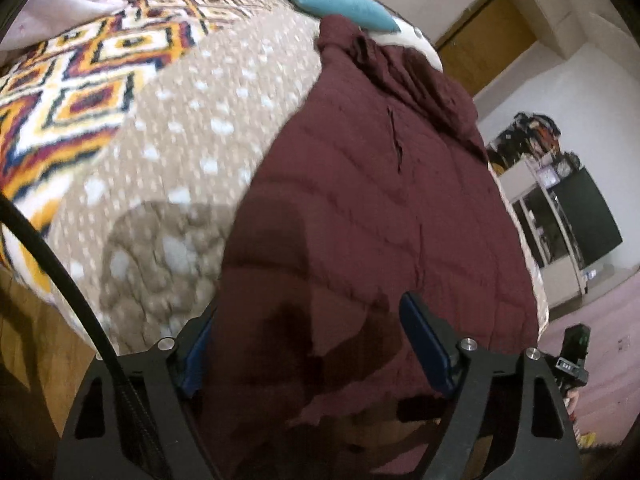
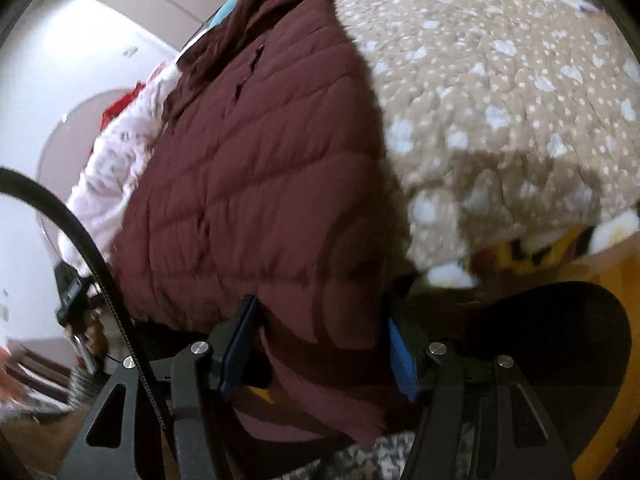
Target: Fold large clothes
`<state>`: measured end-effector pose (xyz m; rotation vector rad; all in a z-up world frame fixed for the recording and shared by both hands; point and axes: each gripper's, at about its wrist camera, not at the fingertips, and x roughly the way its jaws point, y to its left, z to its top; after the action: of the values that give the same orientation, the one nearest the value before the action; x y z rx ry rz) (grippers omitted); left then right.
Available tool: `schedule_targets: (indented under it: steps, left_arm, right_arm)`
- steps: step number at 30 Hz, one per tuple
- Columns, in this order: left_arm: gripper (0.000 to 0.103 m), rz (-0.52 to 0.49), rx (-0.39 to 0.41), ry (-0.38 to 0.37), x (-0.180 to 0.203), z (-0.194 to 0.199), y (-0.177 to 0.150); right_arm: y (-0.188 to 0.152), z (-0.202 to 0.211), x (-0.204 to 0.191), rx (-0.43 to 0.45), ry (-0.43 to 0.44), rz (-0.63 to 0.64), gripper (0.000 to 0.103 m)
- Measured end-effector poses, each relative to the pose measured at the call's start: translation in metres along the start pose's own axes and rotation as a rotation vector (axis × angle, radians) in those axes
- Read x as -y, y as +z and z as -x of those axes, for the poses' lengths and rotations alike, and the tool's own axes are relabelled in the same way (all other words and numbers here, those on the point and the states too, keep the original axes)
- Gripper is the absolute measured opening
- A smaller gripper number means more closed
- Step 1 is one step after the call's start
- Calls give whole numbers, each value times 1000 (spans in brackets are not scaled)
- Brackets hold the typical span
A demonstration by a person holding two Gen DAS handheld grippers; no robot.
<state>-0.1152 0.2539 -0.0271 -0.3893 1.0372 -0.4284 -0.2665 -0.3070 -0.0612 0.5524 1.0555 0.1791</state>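
maroon quilted jacket (image 1: 380,200) on dotted beige bedspread (image 1: 192,152), teal pillow (image 1: 340,4) beyond

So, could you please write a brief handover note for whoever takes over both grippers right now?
Left gripper: jaws apart, straddling the near hem of the maroon quilted jacket; whether the pads press is unclear.
Right gripper: jaws apart around the same hem; grip likewise unclear.
The jacket lies lengthwise on the beige dotted bedspread, its hem hanging over the bed edge and its far end near the teal pillow.
Done: jacket laid fairly flat.
Left: secure the hem and fold it, probably away towards the pillow.
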Motion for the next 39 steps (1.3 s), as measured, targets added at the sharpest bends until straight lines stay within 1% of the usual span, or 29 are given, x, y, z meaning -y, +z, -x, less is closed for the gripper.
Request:
schedule_targets:
  steps: [1, 2, 3, 4, 5, 6, 7, 9, 11, 13, 15, 17, 19, 20, 21, 22, 23, 24, 25, 27, 29, 30, 32, 34, 36, 37, 39]
  left_arm:
    - [81, -10, -8, 13, 2, -2, -3]
    - [77, -17, -12, 39, 5, -2, -6]
    - [67, -20, -5, 66, 7, -1, -7]
    - [59, -17, 4, 87, 9, 2, -7]
    - [42, -1, 13, 106, 10, 7, -7]
    - [27, 13, 15, 109, 9, 11, -6]
    - [25, 35, 24, 98, 8, 19, -4]
    - [20, 59, 50, 54, 10, 35, -1]
    - [19, 44, 76, 44, 20, 50, 4]
    - [19, 21, 105, 35, 36, 63, 15]
    - [19, -6, 129, 31, 54, 72, 35]
    - [19, -42, 140, 31, 71, 72, 63]
    - [19, -72, 151, 70, 91, 68, 88]
    - [19, -89, 157, 97, 102, 61, 106]
    - [19, -94, 157, 106, 108, 56, 118]
    - [19, -100, 156, 118, 115, 48, 133]
    - [19, -100, 152, 139, 122, 35, 152]
    - [19, -102, 154, 160, 126, 27, 162]
    - [19, -104, 153, 204, 131, 10, 179]
    - [19, -103, 141, 269, 134, -17, 201]
    - [19, -67, 116, 335, 127, -50, 224]
    - [20, -44, 104, 351, 121, -62, 230]
    - [22, 21, 80, 376, 105, -87, 244]
    - [25, 73, 67, 384, 93, -102, 250]
    - [36, 111, 71, 391, 81, -112, 257]
    - [38, 116, 79, 386, 77, -112, 258]
    - [44, 125, 90, 345, 72, -108, 262]
  right_arm:
    - [2, -1, -4, -2, -27, 19, 61]
    - [1, -2, -15, 1, -81, 57, 59]
    - [1, -1, -22, 3, -106, 78, 53]
    - [2, 0, -29, 3, -112, 91, 46]
    - [4, 3, -36, 4, -108, 104, 41]
    - [5, 6, -42, 6, -100, 113, 33]
    - [8, 11, -48, 9, -83, 124, 29]
    - [17, 29, -62, 31, -18, 140, 27]
    - [29, 54, -73, 78, 90, 129, 26]
    - [47, 72, -81, 131, 170, 109, 26]
    - [68, 84, -86, 175, 219, 88, 25]
    - [92, 90, -88, 213, 239, 66, 25]
    - [126, 89, -88, 252, 200, 46, 25]
    - [146, 85, -86, 260, 187, 28, 25]
    - [156, 80, -86, 267, 175, 15, 25]
    - [168, 75, -85, 274, 156, 5, 25]
    - [188, 63, -86, 280, 123, -12, 25]
    - [199, 56, -84, 278, 113, -28, 25]
    - [216, 43, -83, 271, 95, -47, 25]
    - [236, 32, -75, 266, 47, -59, 25]
    - [260, 5, -68, 241, -3, -96, 25]
    - [271, -5, -60, 229, -30, -113, 25]
    - [289, -28, -47, 200, -71, -155, 25]
    - [299, -49, -32, 173, -100, -198, 26]
    - [305, -64, -18, 158, -106, -244, 26]
    - [308, -68, -13, 158, -100, -269, 26]
    - [313, -73, -3, 162, -78, -310, 26]
